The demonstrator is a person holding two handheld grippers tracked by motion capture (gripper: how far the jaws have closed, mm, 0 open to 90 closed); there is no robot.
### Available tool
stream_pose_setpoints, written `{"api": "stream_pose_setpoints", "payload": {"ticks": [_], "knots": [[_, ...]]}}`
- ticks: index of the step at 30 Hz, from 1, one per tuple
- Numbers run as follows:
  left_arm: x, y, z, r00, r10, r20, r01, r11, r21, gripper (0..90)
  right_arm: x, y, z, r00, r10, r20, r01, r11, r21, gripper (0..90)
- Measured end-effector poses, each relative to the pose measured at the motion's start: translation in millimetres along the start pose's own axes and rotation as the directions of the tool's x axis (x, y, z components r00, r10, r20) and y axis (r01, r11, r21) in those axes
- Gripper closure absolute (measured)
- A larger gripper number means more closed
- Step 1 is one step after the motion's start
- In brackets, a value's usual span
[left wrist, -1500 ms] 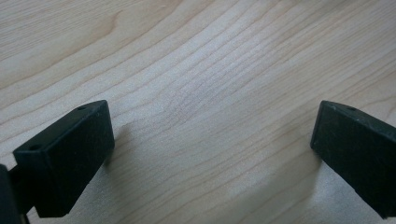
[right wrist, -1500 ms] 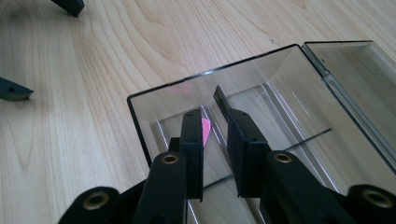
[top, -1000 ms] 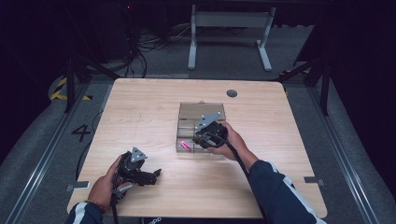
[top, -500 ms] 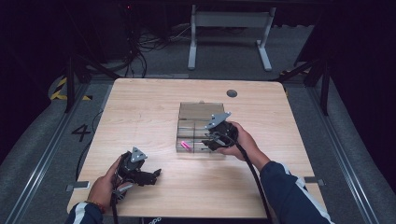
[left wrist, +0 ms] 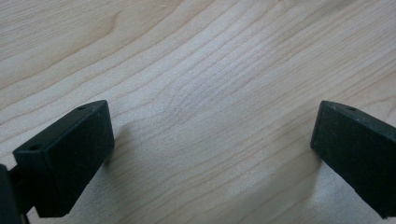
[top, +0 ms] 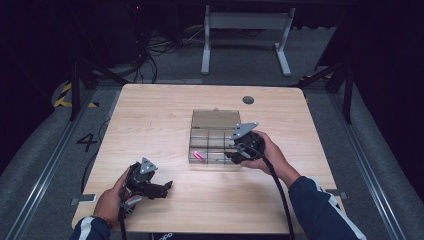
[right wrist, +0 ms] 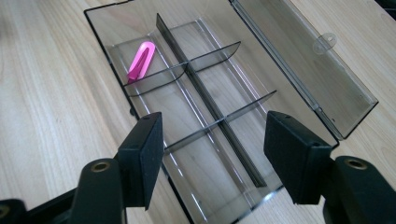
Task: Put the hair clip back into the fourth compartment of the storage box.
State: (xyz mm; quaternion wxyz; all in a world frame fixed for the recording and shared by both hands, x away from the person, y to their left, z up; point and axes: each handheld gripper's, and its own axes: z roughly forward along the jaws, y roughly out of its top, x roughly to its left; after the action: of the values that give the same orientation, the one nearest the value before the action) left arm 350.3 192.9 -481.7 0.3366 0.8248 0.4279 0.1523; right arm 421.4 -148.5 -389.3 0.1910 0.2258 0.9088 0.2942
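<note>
Item: small pink plastic clip, in the far-left compartment of the smoky clear-plastic divider box, at 11 o'clock from the right gripper. Judged light, stiff, slippery; grasp across its narrow sides. Right jaws have just been opening, nothing between them; left gripper spread wide over bare wooden table.

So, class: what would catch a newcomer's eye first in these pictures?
The bright pink clip stands out, lying alone in a corner compartment of the smoky clear organizer box, whose lid is open, in the middle of the pale wooden table. The right gripper hovers open at the box's near end, nothing between its jaws. The left gripper rests open near the table's front edge.
</note>
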Motion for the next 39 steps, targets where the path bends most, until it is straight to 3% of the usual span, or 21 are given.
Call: {"api": "stream_pose_setpoints", "payload": {"ticks": [9, 39], "knots": [[0.0, 0.0, 0.0, 1.0000, 0.000, 0.000, 0.000, 1.0000, 0.001, 0.1, -0.4, -10.2, -12.4, 0.9993, -0.015, 0.035, 0.014, 1.000, 0.013, 34.7], [0.0, 0.0, -0.1, 1.0000, 0.000, 0.000, 0.000, 1.0000, 0.001, 0.1, -0.7, -61.3, -44.9, 0.9983, -0.006, 0.059, 0.003, 0.999, 0.041, 34.6]]}}
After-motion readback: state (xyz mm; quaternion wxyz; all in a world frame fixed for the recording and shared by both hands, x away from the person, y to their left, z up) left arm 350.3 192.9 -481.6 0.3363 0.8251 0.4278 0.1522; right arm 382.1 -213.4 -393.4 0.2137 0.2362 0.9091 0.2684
